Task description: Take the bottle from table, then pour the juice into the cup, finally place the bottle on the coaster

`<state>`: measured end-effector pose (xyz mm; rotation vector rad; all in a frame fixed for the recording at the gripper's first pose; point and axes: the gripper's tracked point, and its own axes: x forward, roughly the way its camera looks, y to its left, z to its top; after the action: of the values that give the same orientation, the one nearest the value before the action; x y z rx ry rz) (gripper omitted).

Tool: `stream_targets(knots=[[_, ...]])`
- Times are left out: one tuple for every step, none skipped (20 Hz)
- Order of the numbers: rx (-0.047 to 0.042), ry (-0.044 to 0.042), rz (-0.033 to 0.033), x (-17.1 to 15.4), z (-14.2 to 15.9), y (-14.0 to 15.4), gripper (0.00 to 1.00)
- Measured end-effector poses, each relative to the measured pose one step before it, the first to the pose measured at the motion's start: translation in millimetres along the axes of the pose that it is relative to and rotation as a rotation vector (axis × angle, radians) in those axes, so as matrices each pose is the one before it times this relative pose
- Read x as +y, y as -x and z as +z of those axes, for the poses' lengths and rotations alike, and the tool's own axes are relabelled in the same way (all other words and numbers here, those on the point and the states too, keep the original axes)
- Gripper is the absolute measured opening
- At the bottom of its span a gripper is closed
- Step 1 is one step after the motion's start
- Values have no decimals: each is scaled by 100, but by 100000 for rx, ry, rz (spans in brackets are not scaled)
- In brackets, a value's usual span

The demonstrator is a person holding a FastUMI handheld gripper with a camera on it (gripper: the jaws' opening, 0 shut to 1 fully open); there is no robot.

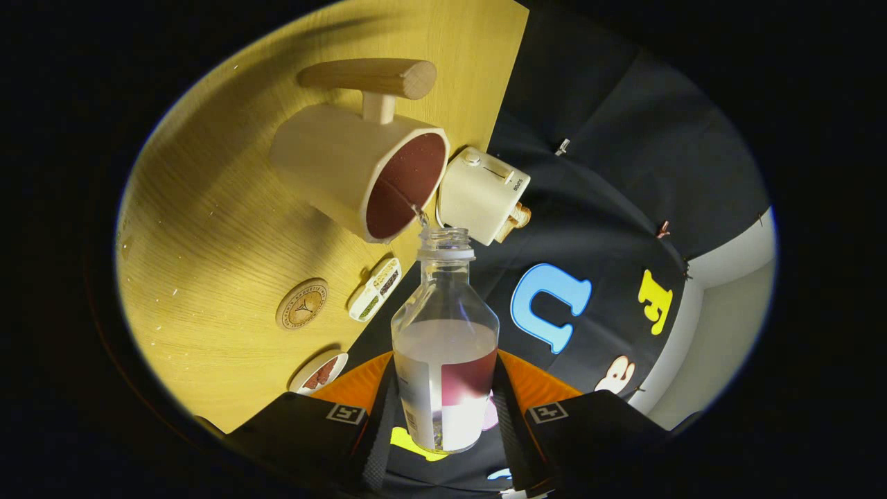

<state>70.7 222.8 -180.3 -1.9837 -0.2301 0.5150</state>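
Observation:
A clear plastic bottle (444, 333) with a label and pale juice in its lower half sits between my fingers, and my gripper (445, 405) is shut on its body. The view is tilted, so the bottle leans toward the cup. Its open mouth is right at the rim of a cream cup (346, 163) with a wooden handle and a dark red inside. A thin stream of liquid runs from the mouth into the cup. A round wooden coaster (302, 303) lies on the wooden table (201, 229), beside the cup and nearer to my fingers.
A small white toaster-like box (483, 194) stands just beyond the cup at the table's edge. A narrow white dish with seasonings (375, 289) lies next to the coaster. A small plate with food (319, 372) sits close to my left finger.

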Motion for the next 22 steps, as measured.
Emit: stream_targets(knots=[[-593,1505,231,-142,97,-102,69],[-286,1343,354,1,35,-55,70],[-223,1111,-43,-145,-37,37,69],[129,814,-24,106,-68,144,70],[175,535,266,133,-245,58,70],[-94,322,129,240,-27,-56,70],[-423,719,-389,-131,58,-58,70],[-596,1265,-687,-307,173,-119,70],[-784,1519,-764,-210,122,-44,70],[-910,1592,-1020,-196,209,-98,69],[-1021,1299,-857,-86,100,25,70],[-715,864,-767,-75,141,-50,69],[-491,615,-603,-39,-37,-28,70],[-336,704,-658,-51,50,-10,69],[-382,958,-609,-57,10,-7,69],[-706,1364,-1005,-72,131,126,70],[-874,1233,-638,-194,114,-2,70],[-604,767,-430,-54,40,-222,69],[-426,582,-477,-19,27,49,69],[-300,903,-459,29,39,105,69],[-308,1109,-531,-6,18,20,69],[-461,1099,-676,-170,164,-146,69]])
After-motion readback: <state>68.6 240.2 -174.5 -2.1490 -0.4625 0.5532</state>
